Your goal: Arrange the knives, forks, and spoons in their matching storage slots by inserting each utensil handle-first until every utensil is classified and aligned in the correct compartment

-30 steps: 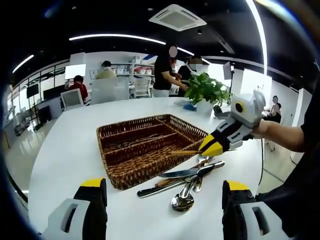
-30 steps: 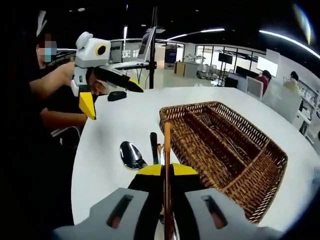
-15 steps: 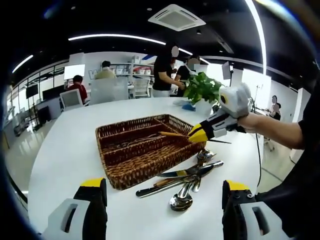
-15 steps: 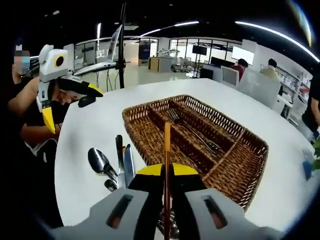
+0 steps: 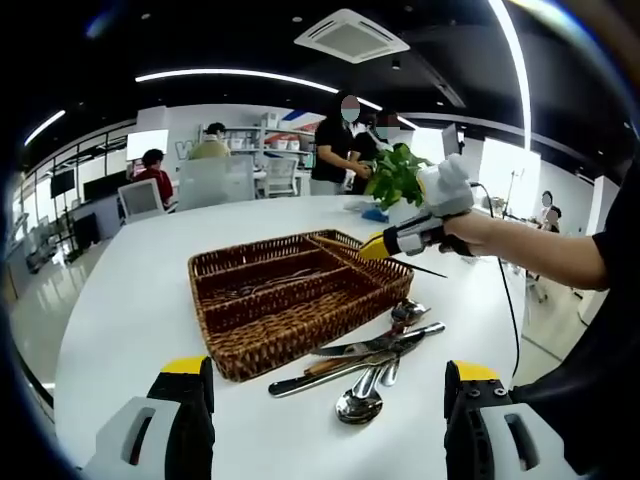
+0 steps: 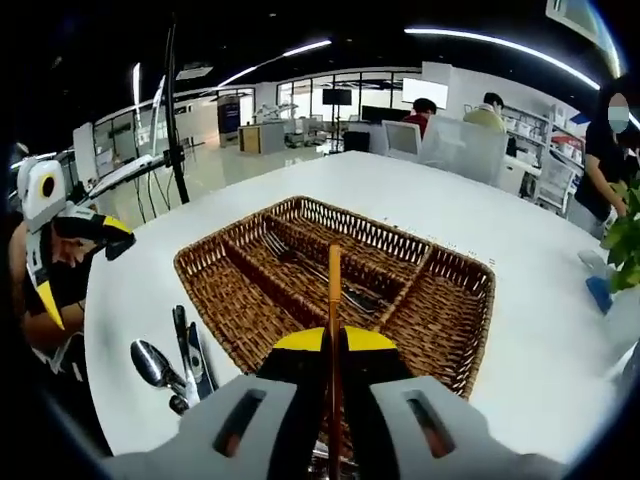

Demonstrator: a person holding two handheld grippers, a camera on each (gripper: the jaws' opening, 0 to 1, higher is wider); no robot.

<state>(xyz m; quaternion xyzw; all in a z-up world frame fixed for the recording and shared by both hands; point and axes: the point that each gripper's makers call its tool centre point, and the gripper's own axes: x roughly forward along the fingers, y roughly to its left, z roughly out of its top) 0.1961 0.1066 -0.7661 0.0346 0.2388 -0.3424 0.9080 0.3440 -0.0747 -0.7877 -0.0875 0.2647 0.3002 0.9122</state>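
With the right gripper clamped on a utensil's handle above the basket and the left gripper gaping empty, a tilted drop could land it in the wrong slot.

The basket is rough woven wicker, brown and matt. The spoons and knives are polished metal, glossy with reflections. The worktop is smooth white with a soft sheen. The right tongs look like yellow and black plastic, pinching a wood-coloured handle.
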